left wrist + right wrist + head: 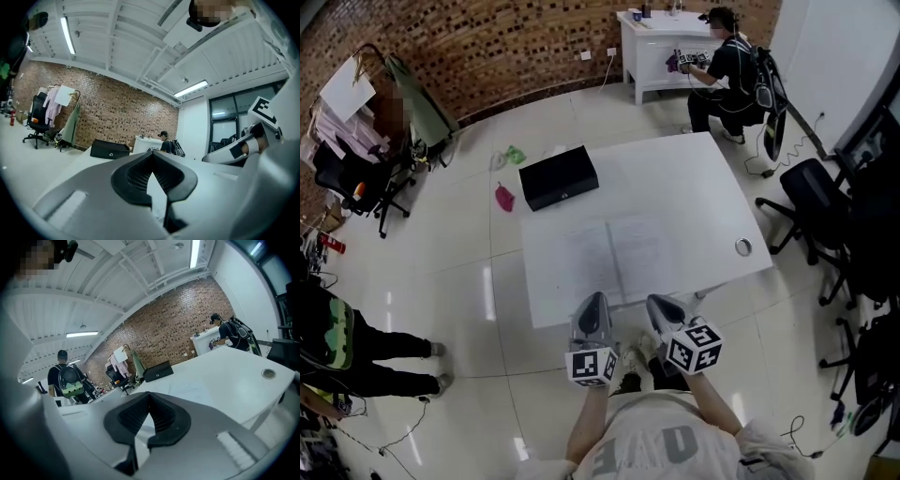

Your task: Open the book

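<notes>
The book point(614, 251) lies open and flat on the white table point(694, 178), its pale pages facing up near the front edge. Both grippers hang in front of that edge, off the table and apart from the book. My left gripper point(594, 302) is shut with nothing in it; in the left gripper view its pads point(140, 176) meet. My right gripper point(657, 304) is also shut and empty, and the right gripper view shows the open pages point(188, 390) beyond its closed jaws point(149, 416).
A black case point(558, 176) sits at the table's far left corner and a tape roll point(743, 247) near its right edge. Office chairs point(811, 192) stand to the right. A person point(727, 70) works at a white desk behind; another person point(337, 342) stands at left.
</notes>
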A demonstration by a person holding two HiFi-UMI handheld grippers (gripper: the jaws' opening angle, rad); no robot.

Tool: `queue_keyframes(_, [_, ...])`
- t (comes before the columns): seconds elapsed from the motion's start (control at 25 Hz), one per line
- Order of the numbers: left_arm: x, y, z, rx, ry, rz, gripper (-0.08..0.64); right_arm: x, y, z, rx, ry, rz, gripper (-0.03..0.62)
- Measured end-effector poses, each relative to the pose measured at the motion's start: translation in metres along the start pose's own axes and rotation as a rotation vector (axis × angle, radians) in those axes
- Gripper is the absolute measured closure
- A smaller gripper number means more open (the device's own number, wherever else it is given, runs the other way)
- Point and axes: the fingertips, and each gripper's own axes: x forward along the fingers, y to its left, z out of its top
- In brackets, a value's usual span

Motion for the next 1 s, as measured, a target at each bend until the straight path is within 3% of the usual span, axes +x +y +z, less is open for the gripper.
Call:
queue_keyframes(0.2, [-0.033, 0.011, 0.000, -0.017, -0.008, 0.045, 0.541, -0.021, 0.020, -0.022, -0.014, -0.001, 0.006, 0.588])
queue_keyframes(0.44, [-0.084, -0.018, 0.012, 0.012, -0.038, 0.034, 0.541, -0.074, 0.054, -0.038, -0.056, -0.056, 0.043, 0.588])
queue_keyframes(0.56, [-0.125, -0.052, 0.009, 0.014, -0.042, 0.024, 0.541, -0.121, 0.064, -0.067, -0.065, -0.070, 0.047, 0.588])
queue_keyframes(0.8, [-0.242, -0.164, -0.033, 0.025, -0.035, -0.012, 0.541, -0.258, 0.067, -0.153, -0.035, -0.088, 0.031, 0.588])
queue_keyframes(1.0, [-0.338, -0.209, -0.051, 0.009, 0.002, 0.063, 0.541, -0.360, 0.085, -0.197, -0.047, -0.085, 0.049, 0.588])
